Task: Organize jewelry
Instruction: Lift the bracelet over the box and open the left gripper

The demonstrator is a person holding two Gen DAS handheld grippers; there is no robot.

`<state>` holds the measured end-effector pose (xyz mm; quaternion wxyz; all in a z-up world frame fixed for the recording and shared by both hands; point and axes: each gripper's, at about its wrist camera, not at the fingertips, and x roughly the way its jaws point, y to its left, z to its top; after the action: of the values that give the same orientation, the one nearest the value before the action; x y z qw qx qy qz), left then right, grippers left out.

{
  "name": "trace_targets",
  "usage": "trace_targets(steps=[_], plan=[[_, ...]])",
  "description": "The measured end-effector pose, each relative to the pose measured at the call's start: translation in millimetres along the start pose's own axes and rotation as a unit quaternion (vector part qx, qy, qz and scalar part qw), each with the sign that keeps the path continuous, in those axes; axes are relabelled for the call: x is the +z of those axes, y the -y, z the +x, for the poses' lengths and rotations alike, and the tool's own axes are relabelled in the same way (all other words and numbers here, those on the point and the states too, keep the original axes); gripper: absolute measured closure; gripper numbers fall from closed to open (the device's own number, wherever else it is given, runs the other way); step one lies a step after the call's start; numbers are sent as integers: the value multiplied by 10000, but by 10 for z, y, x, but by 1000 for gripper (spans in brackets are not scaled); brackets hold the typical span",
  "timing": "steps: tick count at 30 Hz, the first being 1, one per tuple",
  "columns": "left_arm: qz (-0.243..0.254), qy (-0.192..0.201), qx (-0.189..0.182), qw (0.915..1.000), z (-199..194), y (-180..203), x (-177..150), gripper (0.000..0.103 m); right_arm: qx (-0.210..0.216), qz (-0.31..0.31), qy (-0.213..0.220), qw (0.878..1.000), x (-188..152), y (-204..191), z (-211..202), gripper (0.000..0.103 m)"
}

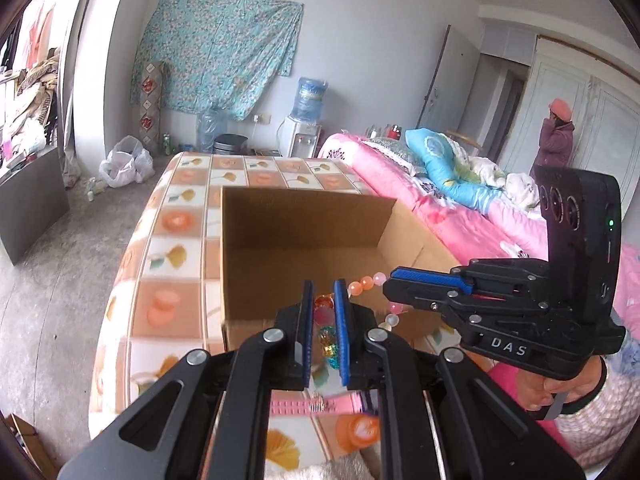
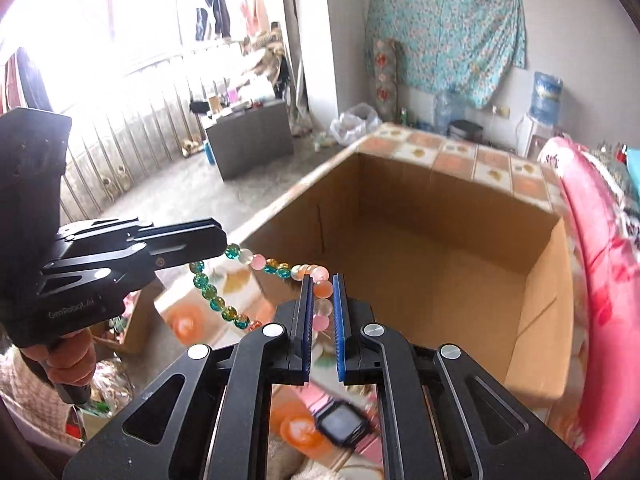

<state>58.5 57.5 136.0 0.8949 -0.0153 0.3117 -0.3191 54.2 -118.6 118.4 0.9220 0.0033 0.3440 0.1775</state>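
Two claws hold one bead necklace [image 2: 256, 260] between them, above the near edge of an open cardboard box [image 1: 280, 232]. The left claw [image 1: 324, 312] is clamped on the teal and amber beads; the right claw [image 2: 323, 304] is clamped on the pink and orange beads. The strand spans from one claw to the other and a loop of it sags below.

The box stands on a table [image 1: 176, 220] covered with a checked orange and white cloth. The box interior shows bare cardboard.

A pink watch [image 2: 340, 428] lies on the table below the claws, near the box. A pink bed [image 1: 440, 200] stands just right of the table. A water dispenser [image 1: 304, 120] stands against the far wall. A person [image 1: 556, 136] in a pink hat stands at the far right.
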Motion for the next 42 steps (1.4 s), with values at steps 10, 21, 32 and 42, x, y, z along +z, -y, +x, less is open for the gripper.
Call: trace_targets(steps=[10, 21, 32, 42], plan=[[71, -1192, 530, 9914, 1424, -365, 757, 93, 184, 884, -1145, 9893, 668, 688, 1166, 95], [-258, -1259, 934, 9873, 1783, -707, 858, 79, 310, 1194, -1073, 9865, 841, 808, 1434, 85], [-473, -611, 898, 9930, 1011, -639, 661, 52, 539, 940, 47, 9941, 501, 371, 313, 76], [-776, -386, 1018, 9910, 622, -619, 273, 40, 647, 1533, -564, 9844, -388, 298, 181, 76]])
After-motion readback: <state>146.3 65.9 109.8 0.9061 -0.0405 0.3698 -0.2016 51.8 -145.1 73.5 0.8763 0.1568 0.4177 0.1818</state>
